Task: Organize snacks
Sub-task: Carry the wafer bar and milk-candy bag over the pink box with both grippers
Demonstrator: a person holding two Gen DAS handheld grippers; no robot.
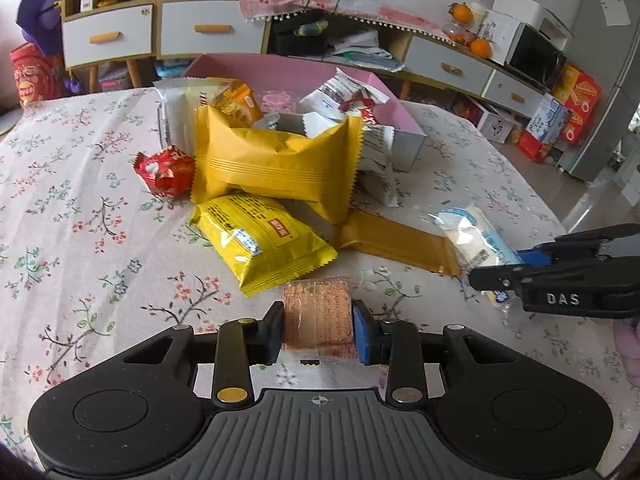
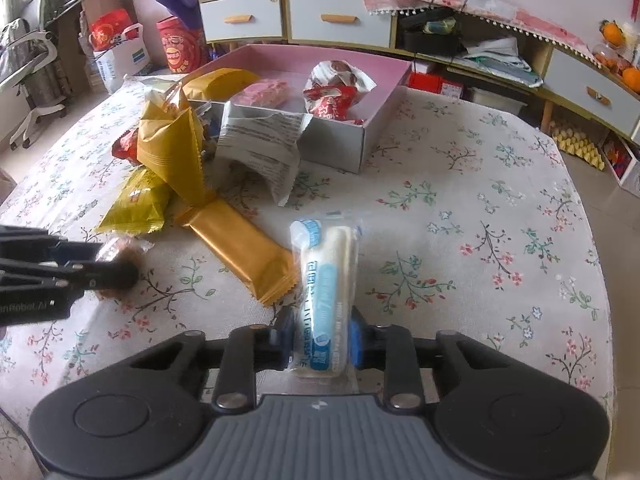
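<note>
My left gripper (image 1: pixel 319 326) is shut on a clear-wrapped brown cracker pack (image 1: pixel 318 316), low over the floral tablecloth. My right gripper (image 2: pixel 322 334) is shut on a white and blue snack pack (image 2: pixel 326 280); it also shows in the left wrist view (image 1: pixel 476 240). A pile of snacks lies ahead: a large yellow pouch (image 1: pixel 276 164), a bright yellow pack (image 1: pixel 264 240), a gold bar (image 2: pixel 244 248), a red candy pack (image 1: pixel 166 170). Behind stands a pink-lined box (image 2: pixel 340 152) holding a few snacks.
A silver-white wrapper (image 2: pixel 260 148) leans on the box's front wall. The table's right edge (image 2: pixel 592 240) drops to the floor. Cabinets with drawers (image 2: pixel 340 20) stand behind the table.
</note>
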